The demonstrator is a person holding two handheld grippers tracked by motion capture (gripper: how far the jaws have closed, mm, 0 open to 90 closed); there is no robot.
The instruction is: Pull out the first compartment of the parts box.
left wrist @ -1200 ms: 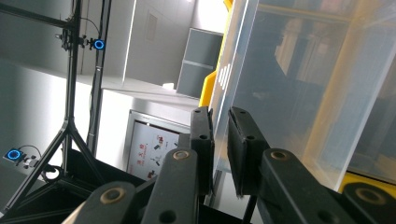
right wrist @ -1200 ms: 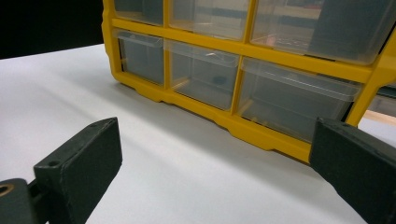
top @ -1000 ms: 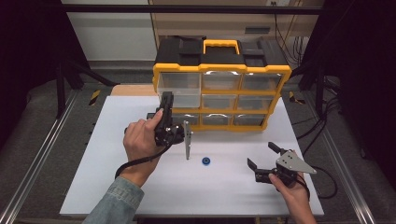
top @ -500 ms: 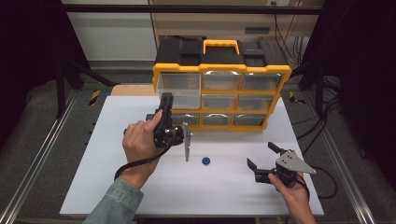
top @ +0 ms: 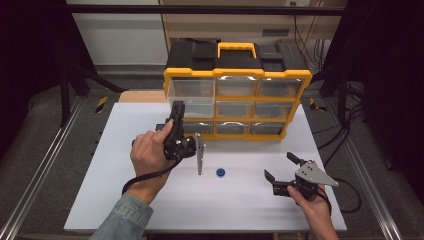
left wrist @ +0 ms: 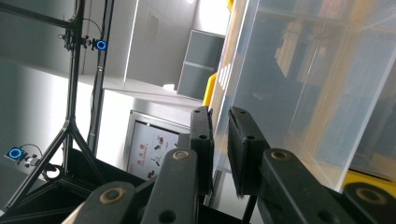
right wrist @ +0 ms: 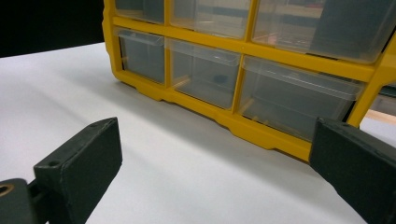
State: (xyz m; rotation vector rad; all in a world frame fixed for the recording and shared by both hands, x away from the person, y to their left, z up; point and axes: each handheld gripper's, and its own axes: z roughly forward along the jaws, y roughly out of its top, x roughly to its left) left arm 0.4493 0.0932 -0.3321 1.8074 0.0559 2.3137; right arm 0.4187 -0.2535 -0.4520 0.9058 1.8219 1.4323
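Dark curtains and metal framing ring a white table (top: 125,200) with a strip of wooden board at its far edge. On the left of the high view a hand in a denim sleeve (top: 122,222) holds the left tool (top: 177,112) pointing away from the person toward the clear top-left drawer (top: 192,95) of a yellow and black organizer (top: 235,92), which stands at the back of the table. That drawer sits pulled forward out of its frame. In the left gripper view the black jaws stand nearly shut, one narrow gap between them, and the clear drawer wall runs right beside them; whether they pinch its edge I cannot tell. Just right of that hand the left tool's grey plate shows edge-on, a thin upright strip above the table. Next to it, near the middle of the table, a small blue ring (top: 220,172) lies flat, apart from both tools. Farther right, the right tool (top: 280,172) hovers low over the table in the person's hand, its jaws spread wide with nothing between them, facing the organizer's lower drawers.
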